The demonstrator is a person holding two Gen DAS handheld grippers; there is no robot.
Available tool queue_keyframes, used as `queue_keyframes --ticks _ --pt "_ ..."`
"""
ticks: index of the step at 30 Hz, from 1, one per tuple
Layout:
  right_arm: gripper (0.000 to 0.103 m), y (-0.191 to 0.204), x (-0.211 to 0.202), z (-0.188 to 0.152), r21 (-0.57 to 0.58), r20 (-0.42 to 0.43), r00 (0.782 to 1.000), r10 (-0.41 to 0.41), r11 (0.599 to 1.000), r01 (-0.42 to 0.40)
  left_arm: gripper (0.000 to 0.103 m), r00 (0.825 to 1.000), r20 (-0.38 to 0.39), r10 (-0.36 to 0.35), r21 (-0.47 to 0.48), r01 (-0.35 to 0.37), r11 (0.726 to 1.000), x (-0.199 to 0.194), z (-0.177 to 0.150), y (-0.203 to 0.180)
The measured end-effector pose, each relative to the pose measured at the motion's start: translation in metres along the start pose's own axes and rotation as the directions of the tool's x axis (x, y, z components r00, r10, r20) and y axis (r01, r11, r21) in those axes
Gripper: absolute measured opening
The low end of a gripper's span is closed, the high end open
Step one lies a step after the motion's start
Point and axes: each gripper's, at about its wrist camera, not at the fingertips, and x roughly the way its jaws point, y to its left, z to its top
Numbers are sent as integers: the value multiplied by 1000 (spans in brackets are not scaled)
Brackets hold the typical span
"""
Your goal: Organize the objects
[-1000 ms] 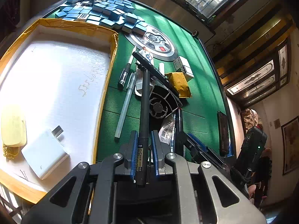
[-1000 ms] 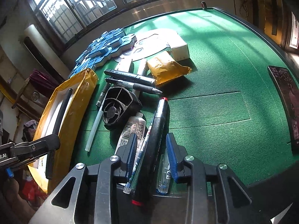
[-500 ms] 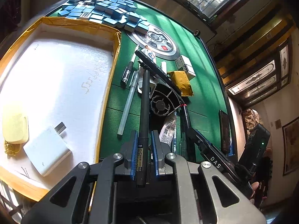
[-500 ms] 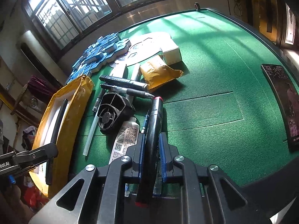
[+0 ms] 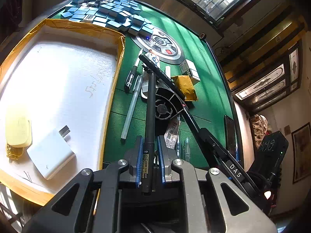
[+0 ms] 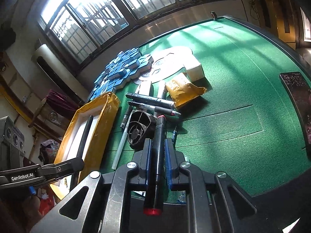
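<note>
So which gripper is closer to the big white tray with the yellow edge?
Left. The left gripper, clamping a black pen, sits beside the tray. The right gripper, closing on a red-tipped marker, is farther, over the clutter.

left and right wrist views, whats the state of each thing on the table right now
left gripper: shut on black pen, above the box edge
right gripper: closing on red-capped marker, pads against it
box: open, holds charger and yellow case
fan: lying on its side
tiles: heaped loose
phone: flat on the felt
</note>
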Motion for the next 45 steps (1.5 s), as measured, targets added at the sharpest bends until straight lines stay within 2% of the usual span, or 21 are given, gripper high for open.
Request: queue_keyframes --ticks 17,20,21,26,29,33,39,41,42,45 --pt "12 12 -2 6 -21 30 1000 8 1000 -7 12 1000 22 -4 -51 5 999 -14 6 24" --pt "10 14 7 3 -54 -6 999 -37 998 36 12 999 32 7 -70 -5 998 -17 8 33" --pt "1 12 12 1 -58 -27 998 -50 997 48 12 999 35 11 -77 -8 997 -19 8 36" --pt "1 3 41 -8 -39 -154 986 -65 997 59 12 998 56 20 -113 -13 994 -27 11 52" --pt "1 4 39 -11 -54 -129 988 -81 996 75 12 998 58 19 -116 -12 993 -29 12 55" --pt "11 2 29 -7 -66 -83 989 -121 991 116 12 999 43 3 -90 1 996 -25 10 47" --pt "13 -2 23 -4 -86 -64 985 -159 984 153 12 1000 5 -27 -43 27 999 -11 6 26" --pt "20 -4 22 -4 -81 -65 985 -157 985 152 12 1000 -7 -30 -29 30 999 -8 5 20" --pt "27 -6 22 -4 -79 -58 985 -165 984 160 12 999 -13 -30 -23 30 999 -6 3 18" --pt "28 -12 21 -4 -69 -58 983 -176 983 172 12 999 -31 -27 -9 26 1000 -1 0 12"
